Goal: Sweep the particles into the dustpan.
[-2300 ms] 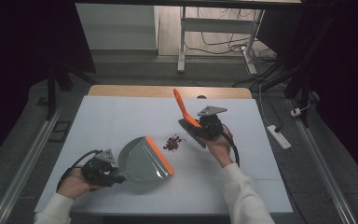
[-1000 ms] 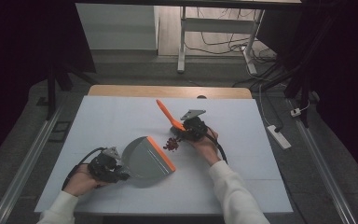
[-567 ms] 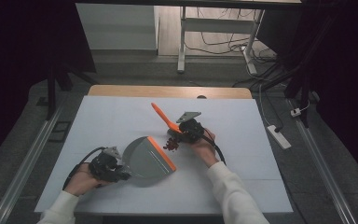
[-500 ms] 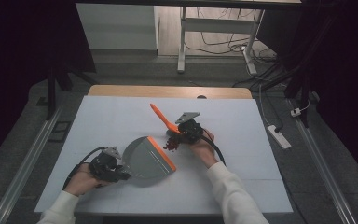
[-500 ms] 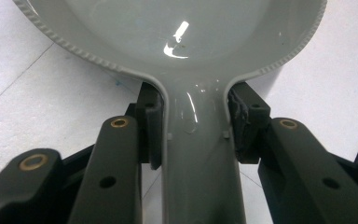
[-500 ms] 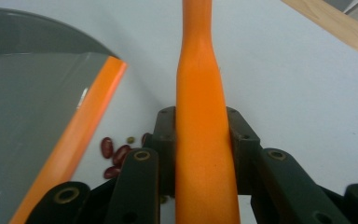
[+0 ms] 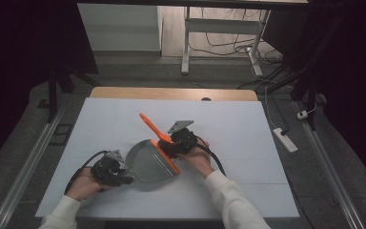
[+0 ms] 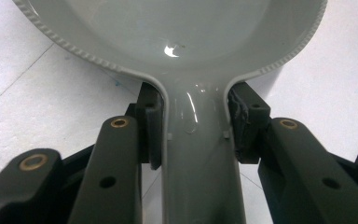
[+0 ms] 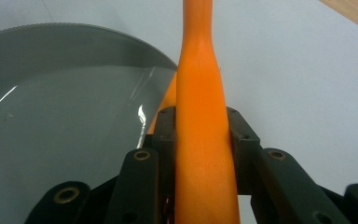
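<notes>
We see grey dustpan [image 7: 147, 164] on table [image 7: 248, 124], near front edge. Left hand-held gripper [image 7: 124, 177] clamps its handle. Right hand-held gripper [image 7: 167, 148] grips orange brush [image 7: 150, 126] handle at pan's orange lip.

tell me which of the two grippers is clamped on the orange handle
The right gripper: its jaws squeeze the orange plastic brush handle. The left gripper instead clamps the grey plastic dustpan by its stem.
</notes>
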### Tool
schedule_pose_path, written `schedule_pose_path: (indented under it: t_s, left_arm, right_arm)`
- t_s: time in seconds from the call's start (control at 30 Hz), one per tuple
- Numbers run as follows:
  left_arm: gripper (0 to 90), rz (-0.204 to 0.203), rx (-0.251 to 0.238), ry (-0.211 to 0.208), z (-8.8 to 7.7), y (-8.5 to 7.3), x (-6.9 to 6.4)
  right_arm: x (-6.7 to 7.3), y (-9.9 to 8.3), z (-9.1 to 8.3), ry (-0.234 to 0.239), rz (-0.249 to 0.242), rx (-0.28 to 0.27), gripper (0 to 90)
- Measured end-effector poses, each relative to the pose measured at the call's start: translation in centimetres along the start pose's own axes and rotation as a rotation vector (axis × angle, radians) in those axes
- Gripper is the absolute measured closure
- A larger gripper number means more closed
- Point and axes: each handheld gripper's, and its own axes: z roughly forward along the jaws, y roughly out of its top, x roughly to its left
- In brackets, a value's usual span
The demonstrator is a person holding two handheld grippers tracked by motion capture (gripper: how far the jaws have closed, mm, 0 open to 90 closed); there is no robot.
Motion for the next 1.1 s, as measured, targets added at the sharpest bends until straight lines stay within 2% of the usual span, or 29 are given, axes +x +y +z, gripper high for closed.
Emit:
schedule_pose_path:
  t_s: [0.07,0.23,0.33,0.37,0.43,0.5,0.53,0.67,0.73,0.8,0.9,1.1]
  left_arm:
    - [61.6,-0.002,0.001,-0.002,0.0,0.0,0.0]
    - [61.6,-0.003,0.001,-0.001,0.0,0.0,0.0]
    - [61.7,-0.001,0.000,-0.002,0.1,0.0,0.0]
    - [61.6,-0.001,0.000,-0.003,0.1,0.0,0.0]
    - [61.6,-0.003,0.000,-0.004,0.1,-0.1,0.0]
    - [61.6,-0.003,0.000,-0.005,0.1,-0.1,0.0]
    - [61.6,-0.003,0.000,-0.005,0.1,-0.1,0.0]
    - [61.6,-0.002,0.003,-0.005,0.1,-0.1,0.0]
    - [61.6,-0.003,0.003,-0.004,0.2,-0.1,0.0]
    - [61.6,-0.002,0.004,-0.003,0.2,-0.1,0.0]
    - [61.6,-0.002,0.004,0.000,0.2,-0.1,-0.1]
    - [61.6,0.000,0.002,0.001,0.2,-0.1,-0.1]
  right_arm:
    - [0.4,0.1,0.1,0.002,-0.004,0.001,69.9]
    - [1.4,0.5,-0.1,0.052,0.008,-0.029,69.9]
    - [2.1,0.9,-0.5,0.123,0.028,-0.061,69.9]
    - [2.4,1.1,-0.8,0.126,0.013,-0.071,69.9]
    - [2.4,1.5,-1.6,0.106,0.001,-0.096,69.9]
    - [1.8,1.6,-2.5,0.090,0.024,-0.137,69.9]
    - [1.4,1.6,-3.0,0.066,0.033,-0.147,69.9]
    - [-0.4,0.9,-4.4,-0.016,0.077,-0.149,69.9]
    - [-1.2,0.5,-4.6,-0.046,0.098,-0.132,69.9]
    - [-1.7,0.1,-4.5,-0.071,0.110,-0.110,69.8]
    - [-2.1,-0.5,-3.6,-0.067,0.122,-0.078,69.9]
    - [-1.8,-1.0,-1.9,-0.069,0.108,-0.011,69.9]
